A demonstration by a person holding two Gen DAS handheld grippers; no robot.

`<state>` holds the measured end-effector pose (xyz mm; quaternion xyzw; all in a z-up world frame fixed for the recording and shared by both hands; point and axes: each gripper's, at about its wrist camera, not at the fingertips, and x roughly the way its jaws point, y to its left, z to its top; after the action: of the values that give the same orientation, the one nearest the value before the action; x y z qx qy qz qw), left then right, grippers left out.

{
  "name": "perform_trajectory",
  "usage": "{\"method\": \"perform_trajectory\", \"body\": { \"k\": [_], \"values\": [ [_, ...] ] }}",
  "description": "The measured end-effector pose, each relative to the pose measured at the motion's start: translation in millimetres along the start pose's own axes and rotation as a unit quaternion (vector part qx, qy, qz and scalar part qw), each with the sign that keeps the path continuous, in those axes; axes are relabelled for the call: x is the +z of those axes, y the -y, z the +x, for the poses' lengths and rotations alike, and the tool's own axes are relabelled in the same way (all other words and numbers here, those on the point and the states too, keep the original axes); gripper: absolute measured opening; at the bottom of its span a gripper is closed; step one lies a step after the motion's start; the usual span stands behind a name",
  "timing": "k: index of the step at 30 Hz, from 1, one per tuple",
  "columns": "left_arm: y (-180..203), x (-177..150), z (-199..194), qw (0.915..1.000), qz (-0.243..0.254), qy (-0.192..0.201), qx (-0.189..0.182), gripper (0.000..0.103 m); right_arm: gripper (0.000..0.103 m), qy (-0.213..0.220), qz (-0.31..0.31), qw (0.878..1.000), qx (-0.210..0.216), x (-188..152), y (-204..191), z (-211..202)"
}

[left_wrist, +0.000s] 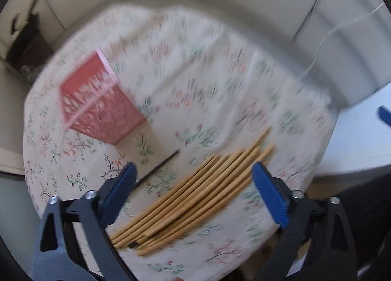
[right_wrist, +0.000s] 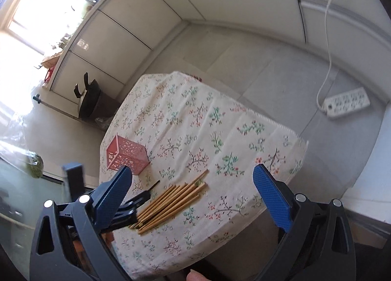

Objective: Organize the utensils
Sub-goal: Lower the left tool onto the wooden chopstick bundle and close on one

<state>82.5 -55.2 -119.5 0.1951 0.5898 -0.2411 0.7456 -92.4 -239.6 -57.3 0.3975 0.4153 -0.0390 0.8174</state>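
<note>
Your left gripper (left_wrist: 193, 193) hangs with fingers spread over the chopsticks (left_wrist: 195, 193) near the tabletop's (right_wrist: 185, 119) front edge, ready to pinch; your right gripper (right_wrist: 193, 195) waits, also spread, empty, pink basket (right_wrist: 127, 154) beyond.

The place looks like an office room put to household use. Pale partition panels (right_wrist: 122, 24) with thin dark seams and a metal rail run across the upper part of the right wrist view, and a bright window (right_wrist: 31, 5) fills the upper left. A white power strip (right_wrist: 347, 102) lies on the grey floor (right_wrist: 256, 66) at the right. Mid-frame stands a bench under a floral tablecloth (right_wrist: 195, 122), bearing bamboo chopsticks (right_wrist: 171, 202) and a pink perforated basket (right_wrist: 127, 154).
</note>
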Motion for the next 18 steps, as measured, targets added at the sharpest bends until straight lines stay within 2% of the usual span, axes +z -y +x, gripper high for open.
{"method": "perform_trajectory", "body": {
  "k": [4,8,12,18],
  "values": [
    [-17.8,4.6,29.0,0.9978,0.012,-0.066,-0.005,0.078,0.097,-0.038,0.024,0.999,0.014,4.1,7.1,15.6],
    [-29.7,3.4,52.6,0.9941,0.024,-0.106,0.001,0.057,0.097,-0.055,0.024,0.998,0.012,6.1,6.7,25.1],
    [-36.6,-1.2,61.3,0.9929,0.035,-0.114,0.002,0.042,0.097,-0.066,0.028,0.997,0.005,7.7,8.5,35.0],
    [-54.5,-4.2,61.2,0.9937,0.046,-0.097,-0.032,0.037,0.097,-0.083,0.023,0.996,-0.016,3.7,5.4,53.2]
  ]
}}
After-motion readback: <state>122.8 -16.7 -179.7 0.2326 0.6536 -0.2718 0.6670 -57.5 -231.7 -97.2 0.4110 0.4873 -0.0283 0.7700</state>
